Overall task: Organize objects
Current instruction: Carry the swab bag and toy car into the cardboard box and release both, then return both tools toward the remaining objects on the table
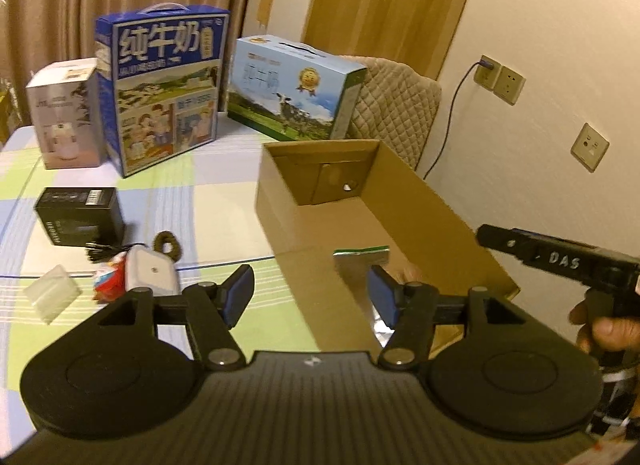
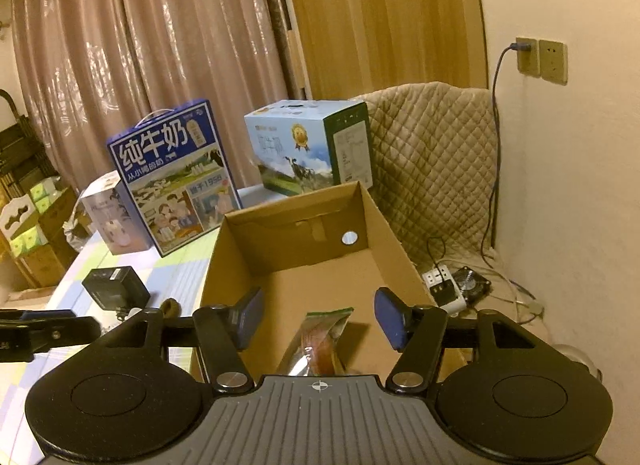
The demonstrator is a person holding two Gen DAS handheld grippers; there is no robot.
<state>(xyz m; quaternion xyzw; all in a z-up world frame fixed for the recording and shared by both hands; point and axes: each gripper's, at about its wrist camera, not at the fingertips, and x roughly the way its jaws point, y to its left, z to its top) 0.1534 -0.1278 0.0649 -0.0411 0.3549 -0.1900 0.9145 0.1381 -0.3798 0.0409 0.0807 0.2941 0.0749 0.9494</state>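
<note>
An open cardboard box [image 1: 420, 201] [image 2: 384, 225] stands on the checked tablecloth. A silvery snack packet with a green edge [image 1: 360, 265] [image 2: 320, 341] lies inside it near the front. My left gripper [image 1: 310, 293] is open and empty, over the box's front left corner. My right gripper [image 2: 318, 317] is open and empty above the packet; it shows in the left wrist view [image 1: 560, 261] at the box's right side. Left of the box lie a white charger [image 1: 154, 273], a red packet [image 1: 108, 283], a brown hair tie [image 1: 168, 245], a black box [image 1: 80, 217] [image 2: 116, 289] and a clear packet [image 1: 52, 297].
Two milk cartons [image 1: 164, 89] [image 1: 296, 89] and a white box [image 1: 66, 113] stand at the table's far side. A quilted chair [image 2: 432, 169] is behind the box. A power strip [image 2: 444, 289] and cables lie on the floor by the right wall.
</note>
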